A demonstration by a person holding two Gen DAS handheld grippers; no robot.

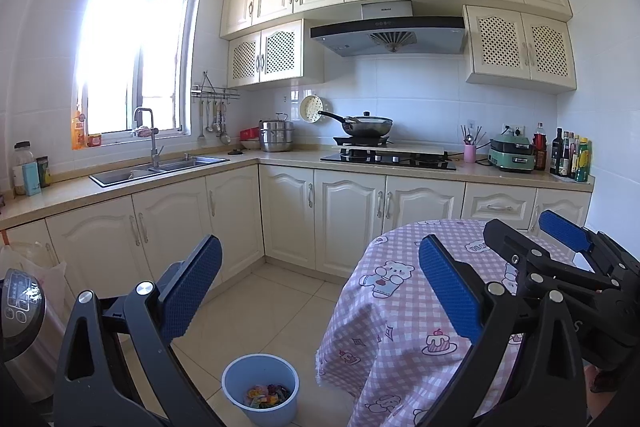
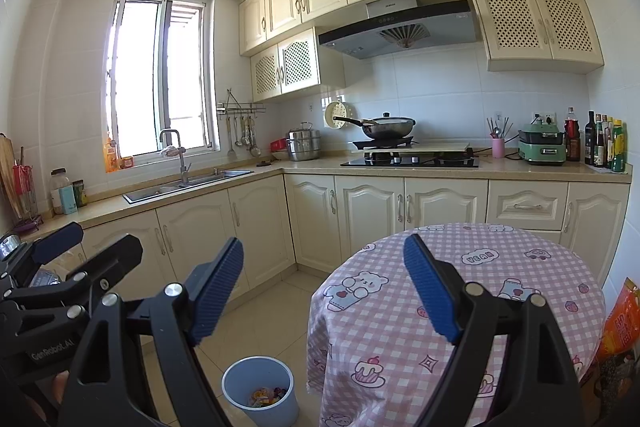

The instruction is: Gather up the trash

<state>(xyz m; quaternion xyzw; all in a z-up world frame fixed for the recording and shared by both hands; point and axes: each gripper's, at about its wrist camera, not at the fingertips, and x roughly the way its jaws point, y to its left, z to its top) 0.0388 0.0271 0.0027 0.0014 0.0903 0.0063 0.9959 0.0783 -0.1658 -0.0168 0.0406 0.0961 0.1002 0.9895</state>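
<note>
Blue plastic waste bin [image 1: 260,387] stands on the tiled floor just beside the round table's pink checked tablecloth [image 1: 400,307], with colourful wrappers [image 1: 268,397] already at its bottom. Both grippers hang level above the bin, side by side. The left gripper [image 1: 320,291] and right gripper [image 2: 324,287] each have their blue pads spread wide apart, nothing between them. No loose trash shows on the cloth near the bin, so the sensible move is probably to scan for leftovers before reaching.
</note>
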